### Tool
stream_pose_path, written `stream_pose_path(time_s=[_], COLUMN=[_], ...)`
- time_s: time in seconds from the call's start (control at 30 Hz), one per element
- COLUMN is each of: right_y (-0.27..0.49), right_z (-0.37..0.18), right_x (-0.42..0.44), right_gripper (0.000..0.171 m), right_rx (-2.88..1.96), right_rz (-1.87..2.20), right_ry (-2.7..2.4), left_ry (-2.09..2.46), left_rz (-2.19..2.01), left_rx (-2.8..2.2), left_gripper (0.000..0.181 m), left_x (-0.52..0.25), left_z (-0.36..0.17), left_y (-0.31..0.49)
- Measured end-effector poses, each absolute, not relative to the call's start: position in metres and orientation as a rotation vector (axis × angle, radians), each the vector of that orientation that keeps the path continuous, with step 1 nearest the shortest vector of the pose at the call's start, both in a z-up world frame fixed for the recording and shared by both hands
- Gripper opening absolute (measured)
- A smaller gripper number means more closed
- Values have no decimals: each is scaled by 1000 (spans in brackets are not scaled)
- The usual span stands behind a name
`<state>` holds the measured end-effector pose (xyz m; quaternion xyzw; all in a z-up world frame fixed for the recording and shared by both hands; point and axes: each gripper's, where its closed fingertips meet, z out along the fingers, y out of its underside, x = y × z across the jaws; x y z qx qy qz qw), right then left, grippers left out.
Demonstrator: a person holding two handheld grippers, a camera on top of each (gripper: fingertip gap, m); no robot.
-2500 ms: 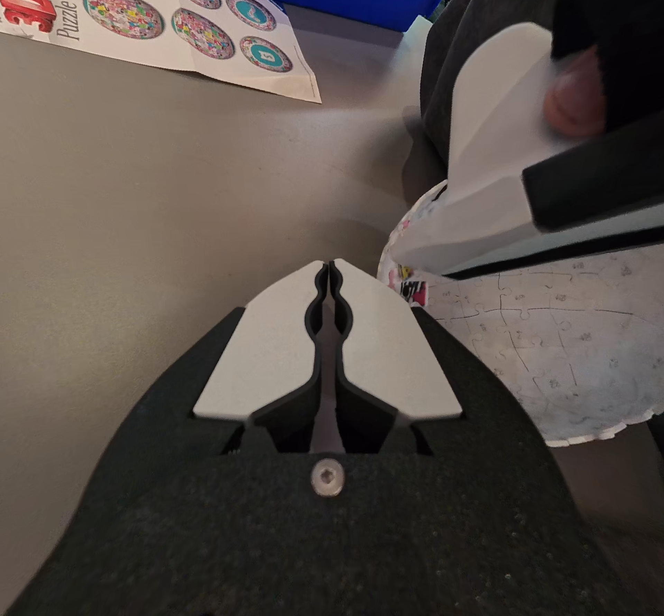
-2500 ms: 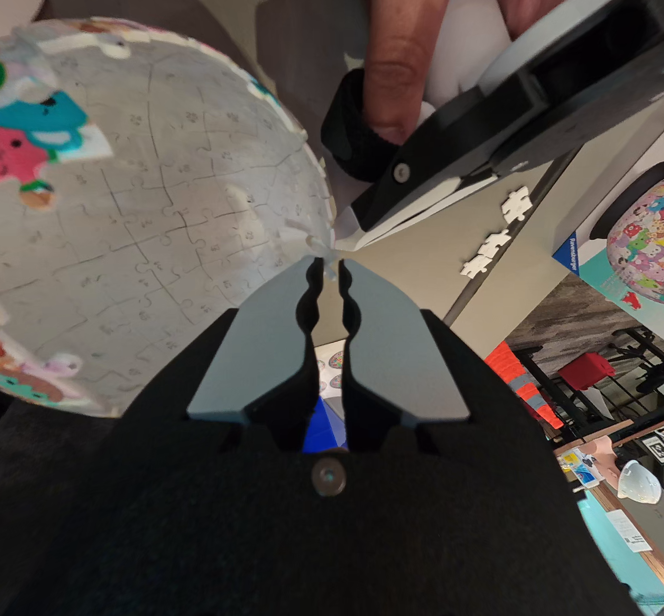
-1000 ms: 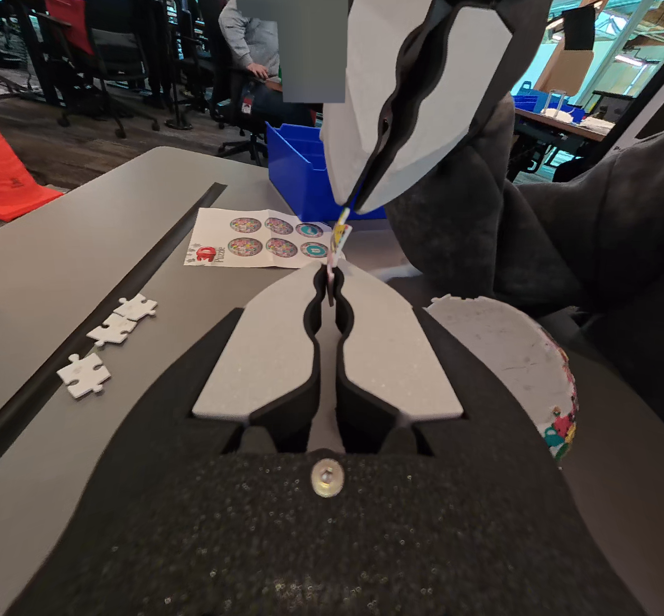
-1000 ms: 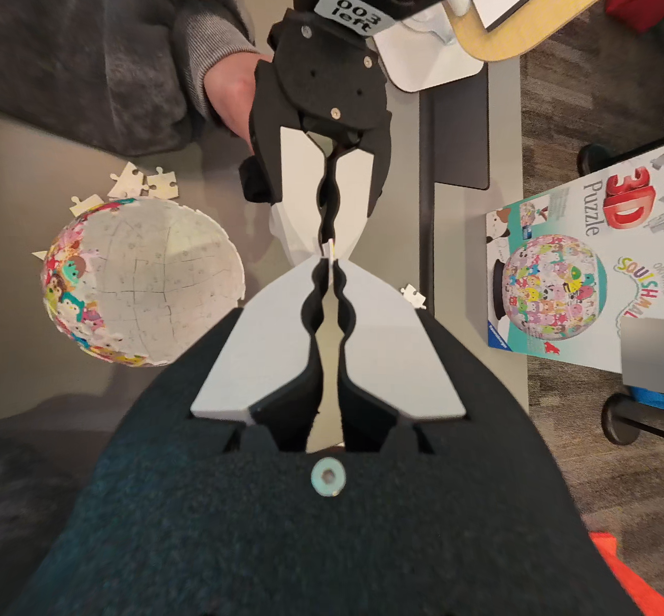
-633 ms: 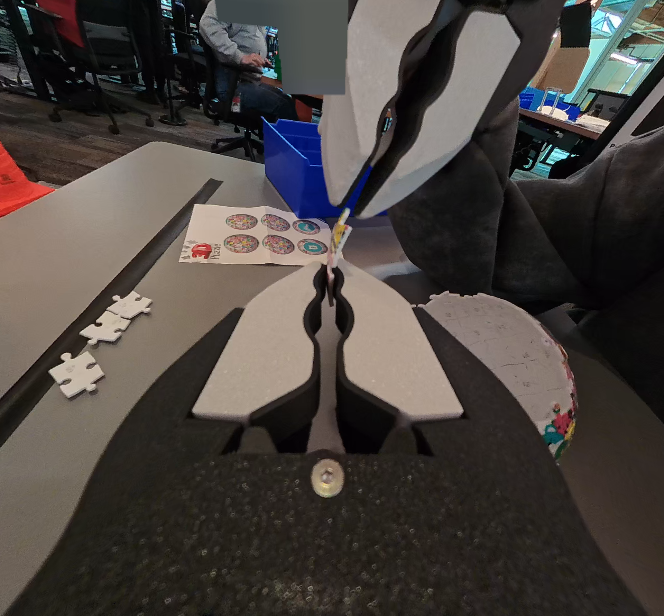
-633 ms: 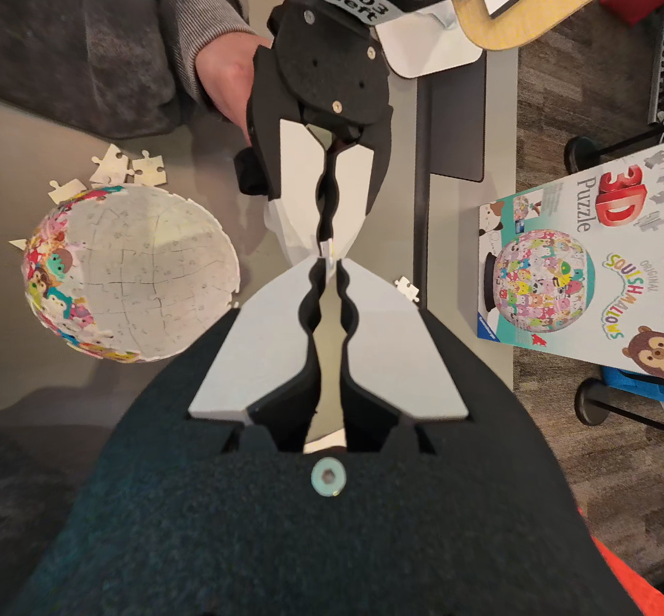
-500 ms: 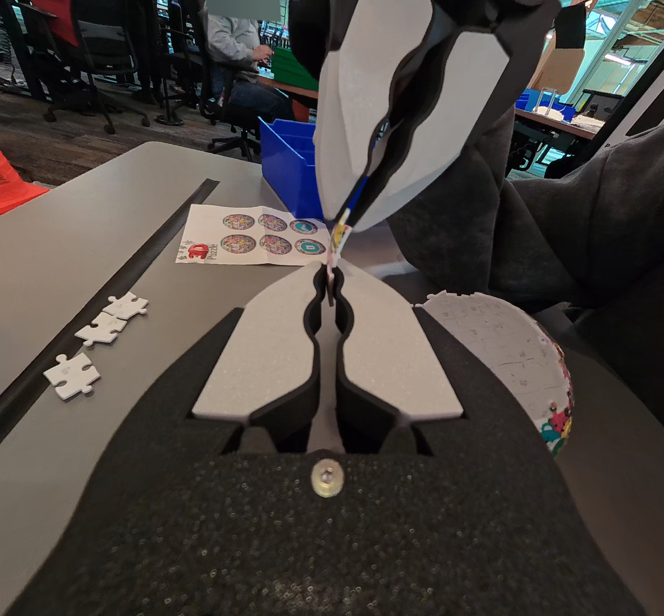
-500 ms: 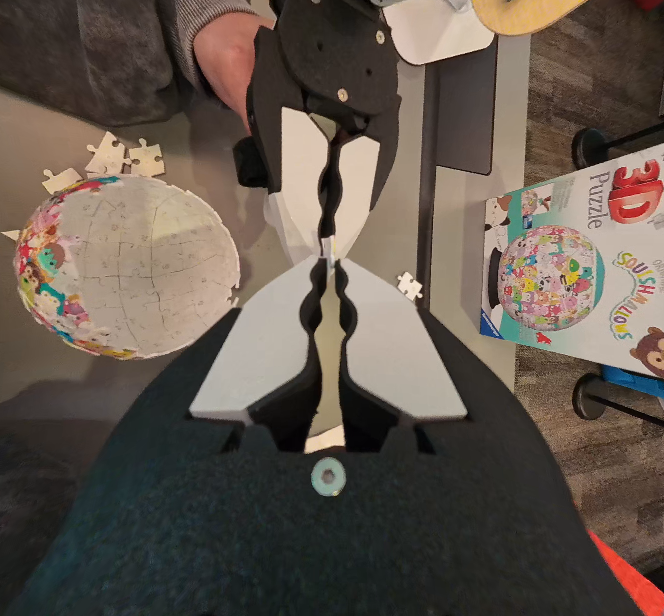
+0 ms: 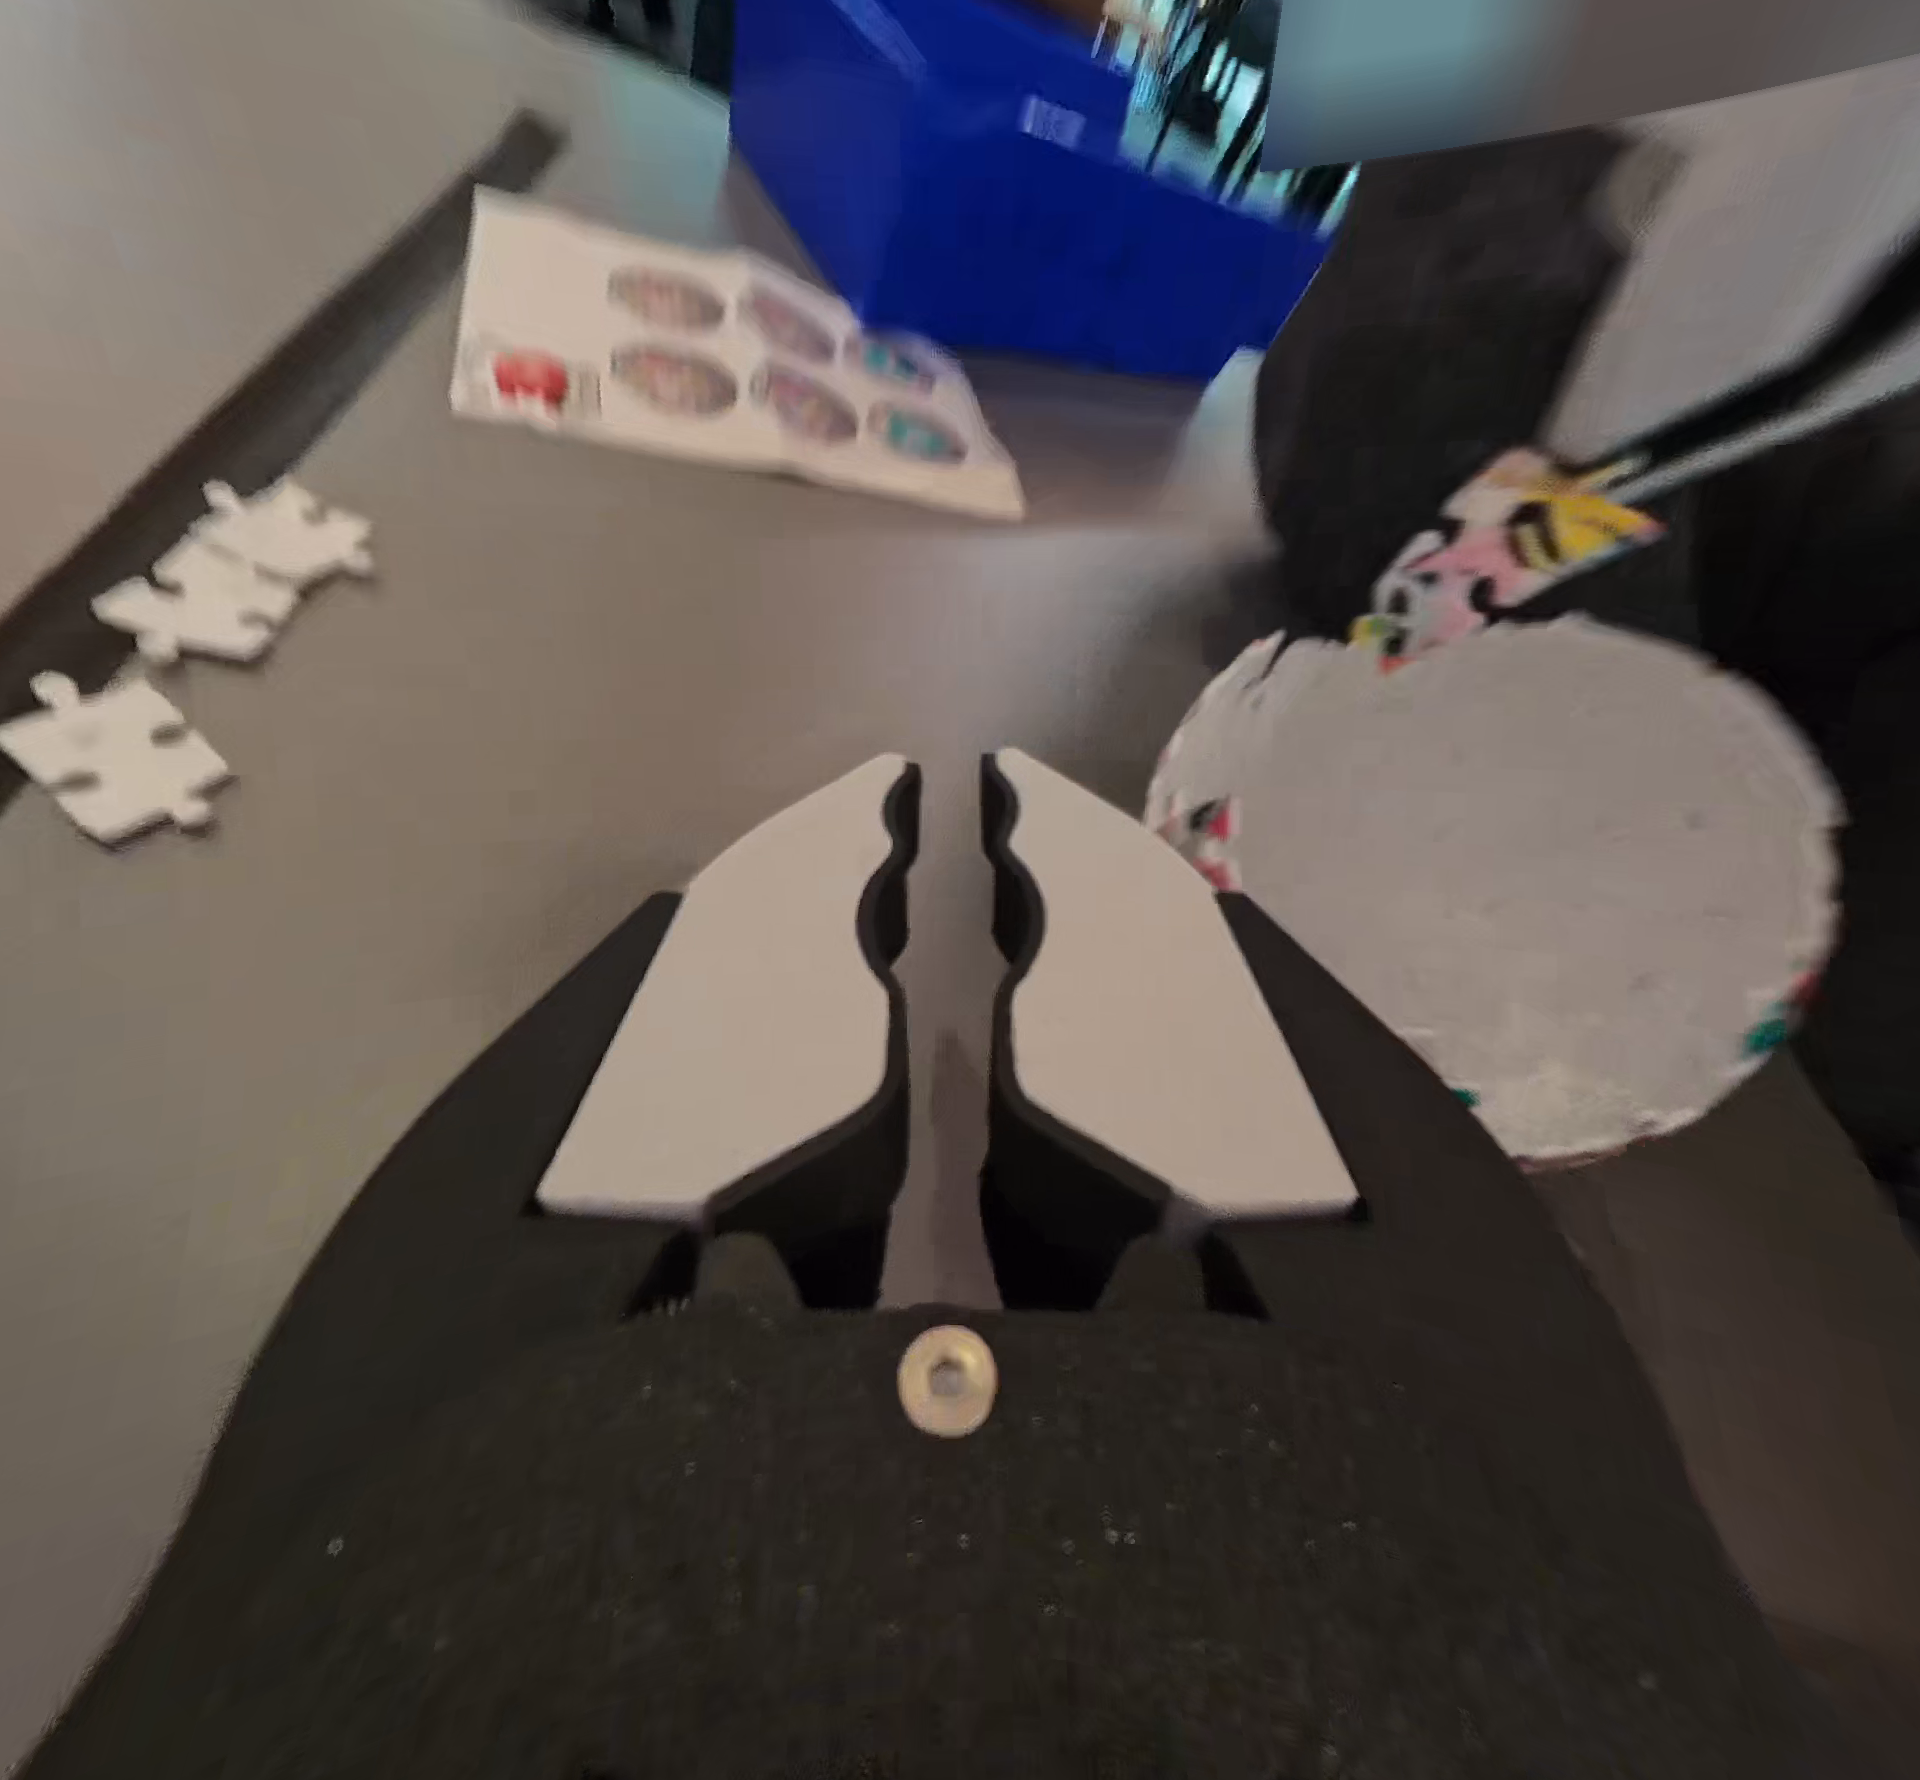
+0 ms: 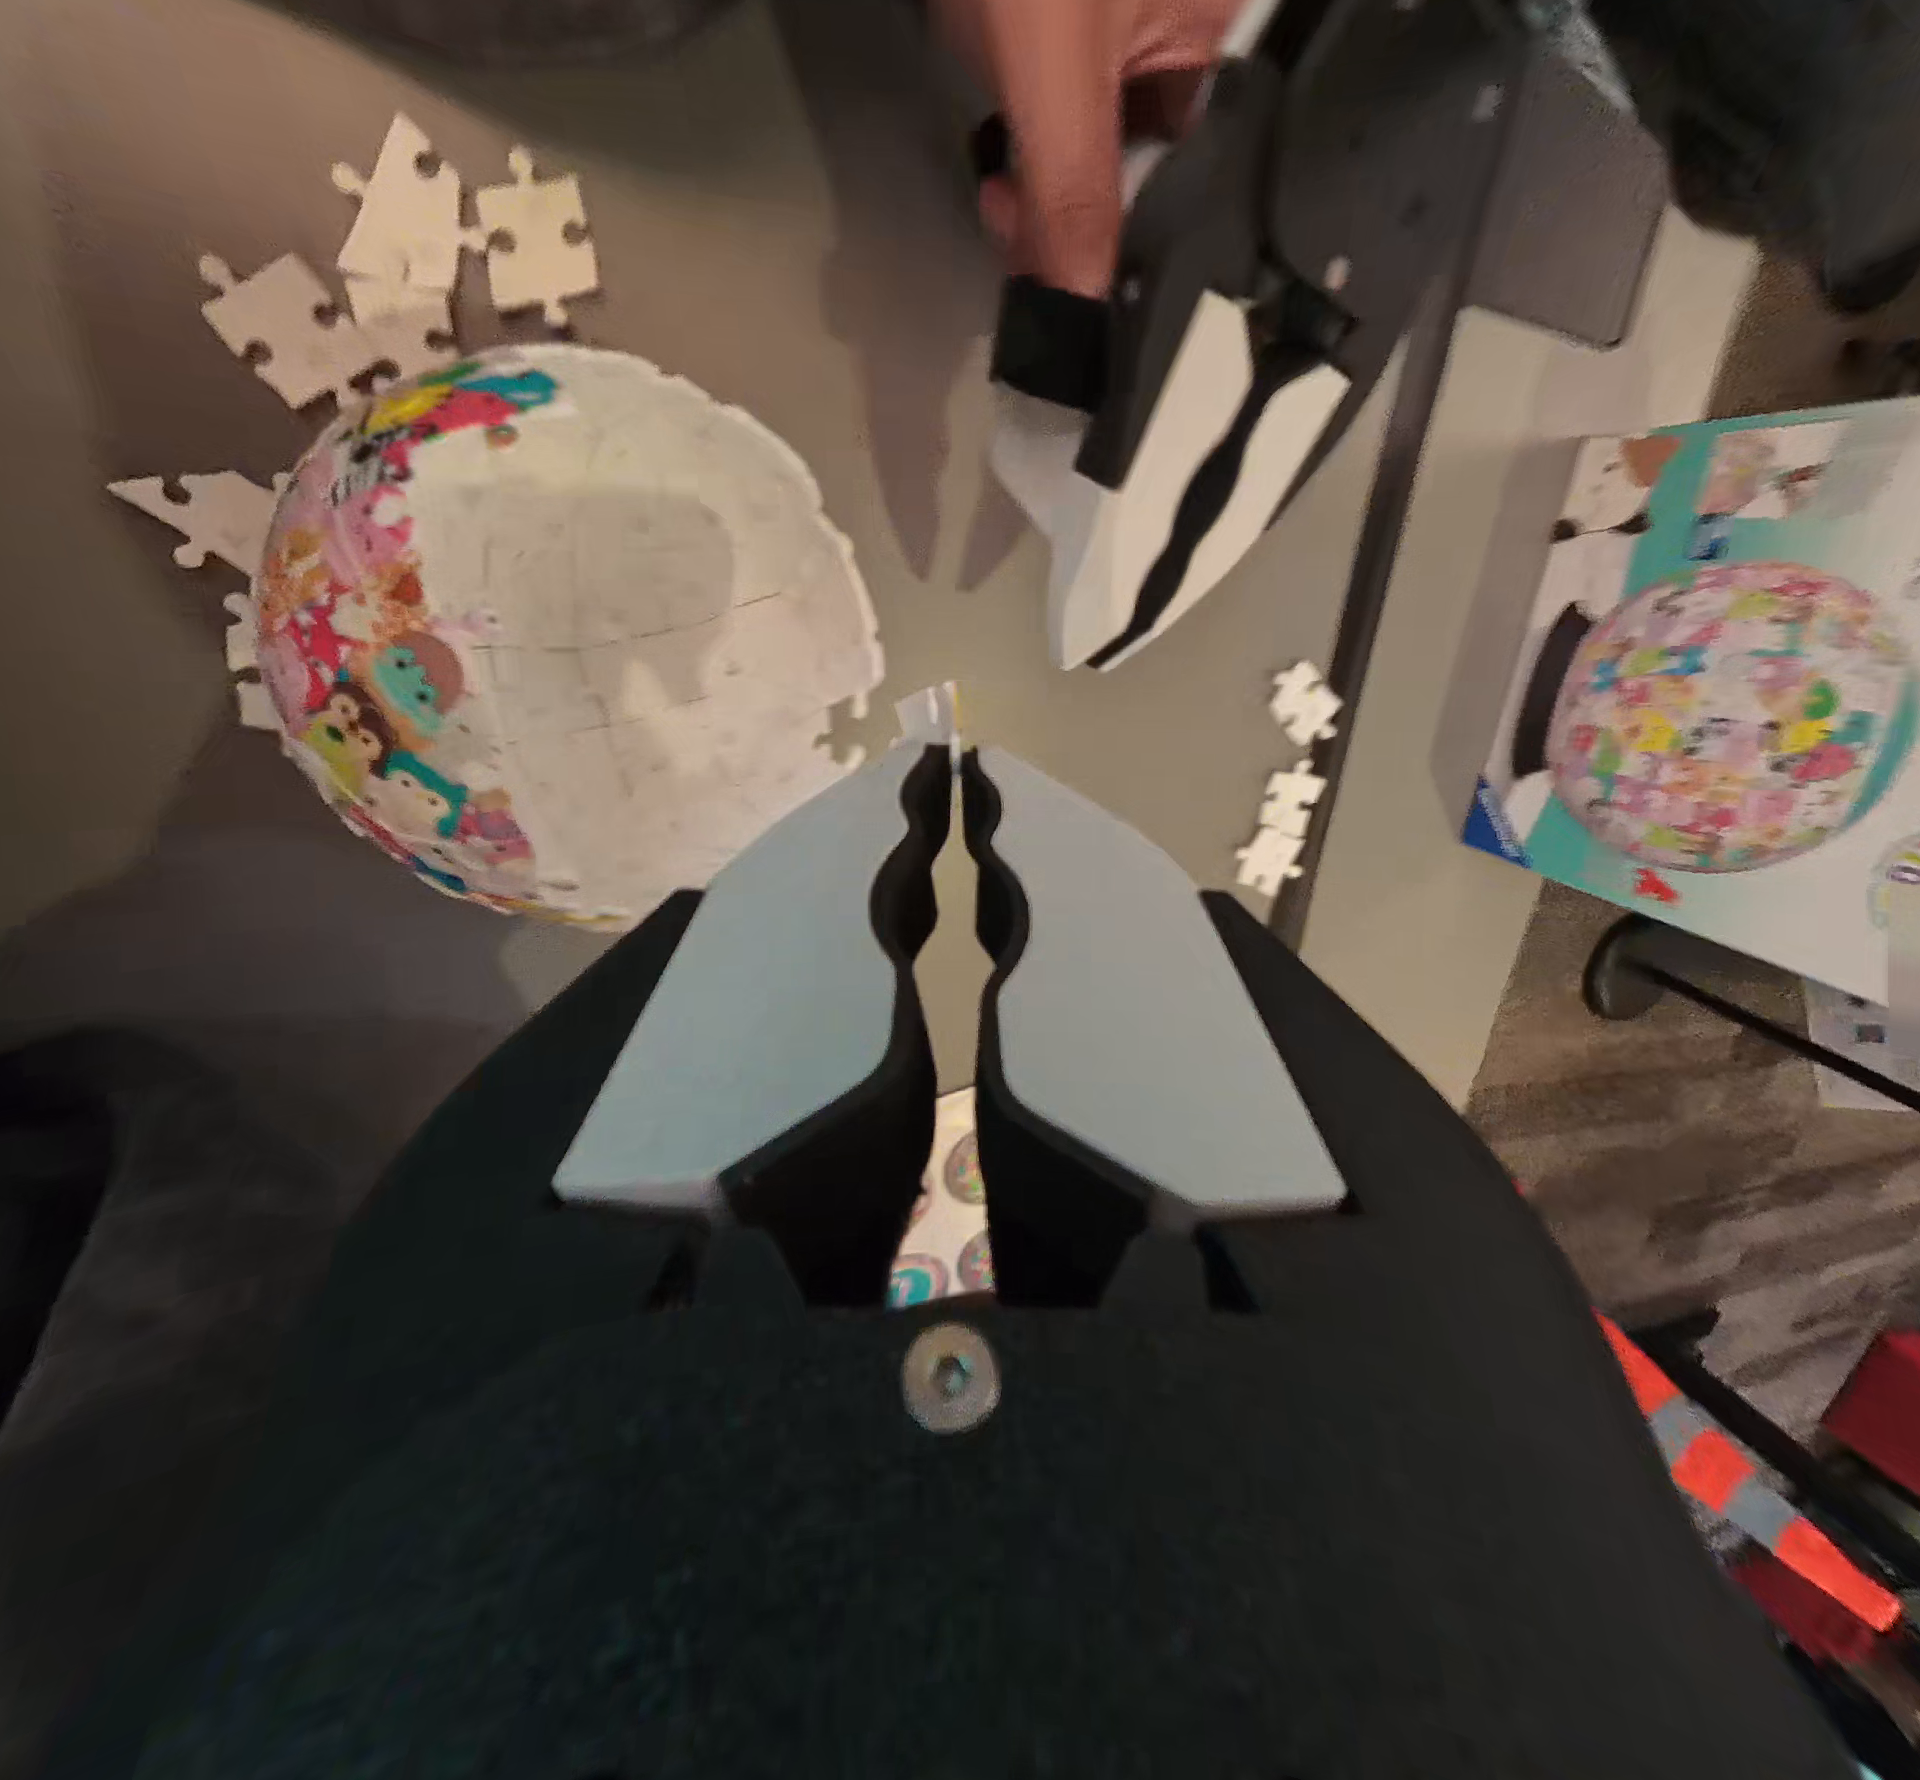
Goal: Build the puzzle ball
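Puzzle ball (image 10: 561,629): part-built shell resting on the grey table (image 10: 156,120), open white inside uppermost, printed side to one flank. Right gripper (image 10: 951,762): jaws nearly closed, pinching a single puzzle piece (image 10: 935,707) edge-on, just beside the shell's toothed rim. Left gripper (image 9: 951,774): jaws slightly parted, nothing between them. Loose pieces (image 10: 405,265) lie beyond the ball. Recommendation: steady the shell with the free gripper, align tabs with the rim gap, press gently; the thin shell likely rolls or flexes.
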<state>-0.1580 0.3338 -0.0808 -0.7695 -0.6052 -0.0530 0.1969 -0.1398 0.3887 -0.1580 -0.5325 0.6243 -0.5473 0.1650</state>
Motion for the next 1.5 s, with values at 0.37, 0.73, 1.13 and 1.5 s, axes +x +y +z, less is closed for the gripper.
stream_pose_path(time_s=[0.37,0.73,1.13,1.5], right_y=[326,329,337,340], right_z=[-138,-150,-153,-152], right_x=[-148,-143,-141,-138], right_gripper=[2,2,2,2], right_rx=[-2344,-2341,-2331,-2335], right_rz=[-130,-128,-208,-250], right_ry=[-1709,-1616,-1586,-1573], left_ry=[2077,2106,2094,2046], left_rz=[-1357,-1395,-1402,-1467], left_rx=[-1482,-1471,-1473,-1440], left_gripper=[0,0,0,0], left_x=[-127,-124,-123,-127], left_z=[-196,-195,-194,-184], left_y=[351,345,345,347])
